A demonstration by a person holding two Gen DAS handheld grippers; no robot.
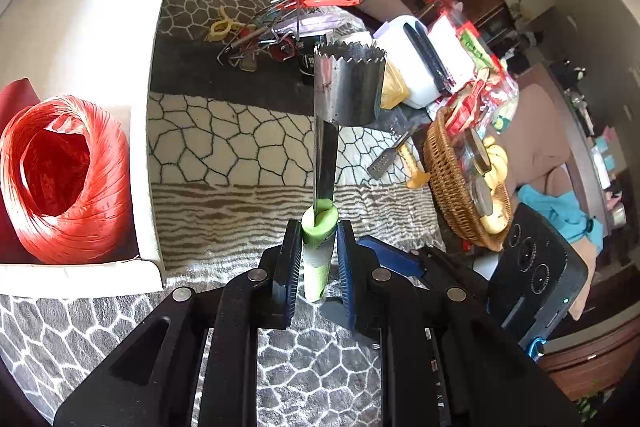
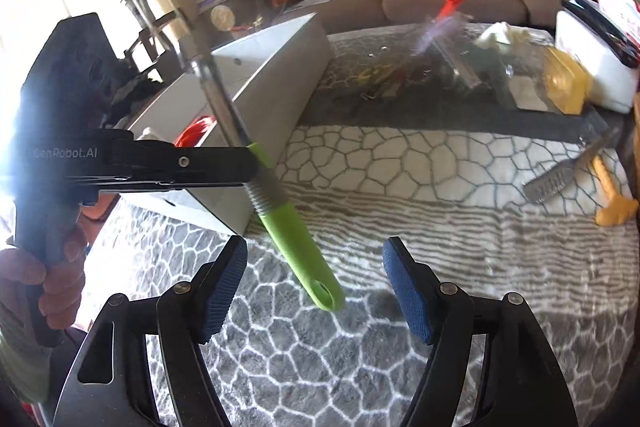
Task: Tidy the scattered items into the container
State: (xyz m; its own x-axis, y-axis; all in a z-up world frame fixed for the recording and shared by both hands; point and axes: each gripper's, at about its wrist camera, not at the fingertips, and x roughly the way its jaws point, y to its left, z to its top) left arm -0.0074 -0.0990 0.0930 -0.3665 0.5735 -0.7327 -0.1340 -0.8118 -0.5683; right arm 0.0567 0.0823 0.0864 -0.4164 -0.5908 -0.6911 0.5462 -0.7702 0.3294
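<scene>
Left gripper (image 1: 319, 247) clamped on green-handled corer (image 1: 318, 255), toothed blade up. Right gripper (image 2: 314, 287) wide open, empty. Risk: top-heavy corer pivots, possibly misses white box (image 1: 152, 187) rim.

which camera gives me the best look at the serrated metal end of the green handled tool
The left wrist view. There the serrated metal cup stands sharp and upright above the green handle, clamped in the left gripper. The right wrist view shows mostly the handle; the metal end is blurred.
</scene>
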